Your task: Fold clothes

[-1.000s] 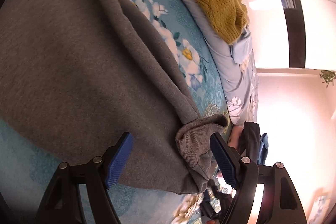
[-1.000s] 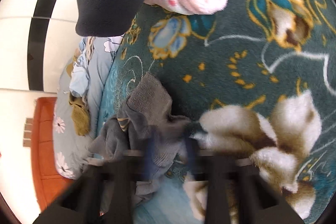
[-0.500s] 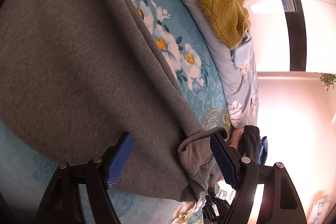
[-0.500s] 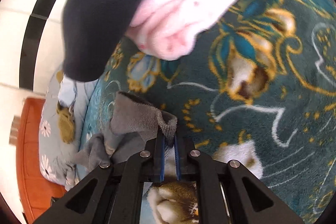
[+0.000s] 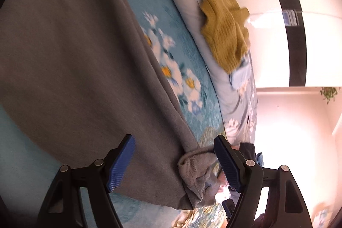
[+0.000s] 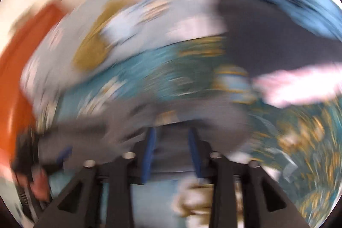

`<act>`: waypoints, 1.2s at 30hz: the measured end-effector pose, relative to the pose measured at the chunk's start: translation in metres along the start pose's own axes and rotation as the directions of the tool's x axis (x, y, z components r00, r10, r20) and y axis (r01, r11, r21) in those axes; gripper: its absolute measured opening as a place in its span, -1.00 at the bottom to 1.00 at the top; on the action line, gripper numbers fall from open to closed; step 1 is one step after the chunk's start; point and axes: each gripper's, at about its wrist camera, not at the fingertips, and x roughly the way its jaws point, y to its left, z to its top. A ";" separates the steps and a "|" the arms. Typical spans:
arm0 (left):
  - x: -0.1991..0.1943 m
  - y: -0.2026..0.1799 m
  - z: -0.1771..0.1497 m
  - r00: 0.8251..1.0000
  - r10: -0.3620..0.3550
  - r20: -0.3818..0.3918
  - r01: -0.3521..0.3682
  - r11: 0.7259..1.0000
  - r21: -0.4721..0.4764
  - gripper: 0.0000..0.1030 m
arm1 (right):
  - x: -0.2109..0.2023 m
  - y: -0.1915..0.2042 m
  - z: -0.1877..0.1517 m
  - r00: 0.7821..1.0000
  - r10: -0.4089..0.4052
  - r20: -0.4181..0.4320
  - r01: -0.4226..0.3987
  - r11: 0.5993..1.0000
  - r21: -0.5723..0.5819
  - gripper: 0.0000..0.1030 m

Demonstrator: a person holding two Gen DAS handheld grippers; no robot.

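On my left wrist view the left gripper [image 5: 174, 164] stands wide open over the grey sweater [image 5: 70, 69] spread on the bed [image 5: 188, 119], empty, while my blurred right view shows the right gripper [image 6: 172, 154] partly open with grey cloth between its fingers.
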 end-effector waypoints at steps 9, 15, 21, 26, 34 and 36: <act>-0.070 0.054 0.063 0.990 0.088 0.109 -0.081 0.994 -0.069 0.54 | 0.095 0.100 -0.015 0.969 -0.153 -0.195 0.062 0.911 -0.409 -0.07; -0.064 0.062 0.084 0.991 0.121 0.064 -0.120 0.992 -0.023 0.54 | 0.108 0.101 -0.021 0.946 -0.255 -0.199 0.146 0.886 -0.441 -0.09; -0.026 0.028 0.098 0.982 0.186 -0.027 -0.179 0.971 0.161 0.54 | 0.081 0.066 -0.003 0.977 -0.141 -0.158 0.106 0.972 -0.211 -0.76; 0.002 0.014 0.106 0.957 0.288 -0.040 -0.267 0.925 0.271 0.54 | 0.024 0.000 0.010 0.999 0.002 0.033 -0.006 0.993 0.121 -0.77; 0.037 0.001 0.125 0.912 0.409 -0.013 -0.382 0.861 0.336 0.54 | 0.017 -0.111 -0.025 0.998 0.002 0.057 -0.031 0.862 0.505 -0.83; 0.042 0.000 0.131 0.906 0.424 -0.006 -0.399 0.858 0.323 0.54 | 0.024 -0.119 -0.036 0.999 0.012 0.042 -0.032 0.846 0.532 -0.83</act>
